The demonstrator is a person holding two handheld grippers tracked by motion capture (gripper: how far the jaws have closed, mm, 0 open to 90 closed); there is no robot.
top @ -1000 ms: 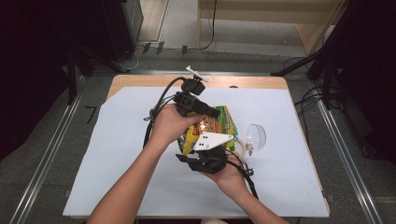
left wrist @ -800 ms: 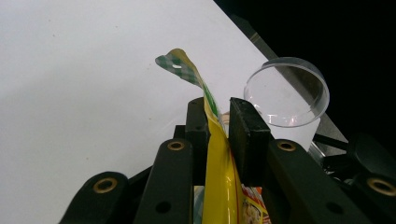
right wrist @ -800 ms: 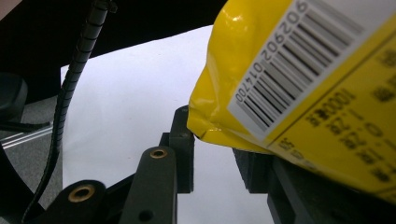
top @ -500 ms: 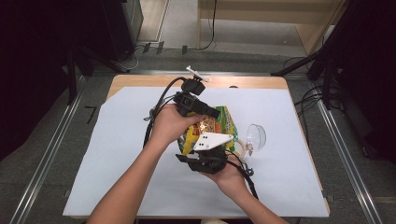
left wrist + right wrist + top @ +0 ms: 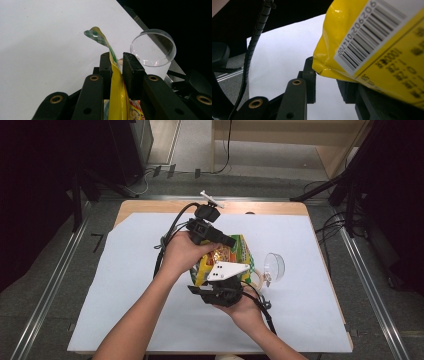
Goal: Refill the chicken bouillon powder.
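Note:
A yellow and green snack packet (image 5: 227, 255) is held up over the middle of the white sheet, between both hands. My left gripper (image 5: 229, 242) comes in from the far side, and its jaws pinch the packet's thin top edge (image 5: 116, 95), which sticks up past the pads. My right gripper (image 5: 220, 277), with its grey plate on top, holds the near end. In the right gripper view, the packet's barcode corner (image 5: 374, 50) sits across the jaw tips (image 5: 325, 75), touching one pad and hiding the other.
A clear round plastic bowl (image 5: 274, 267) lies on its side just right of the packet, close beside the left jaws (image 5: 153, 47). The white sheet (image 5: 125, 295) covers most of the wooden table. A small white object (image 5: 210, 197) rests at the far edge. Cables trail from both grippers.

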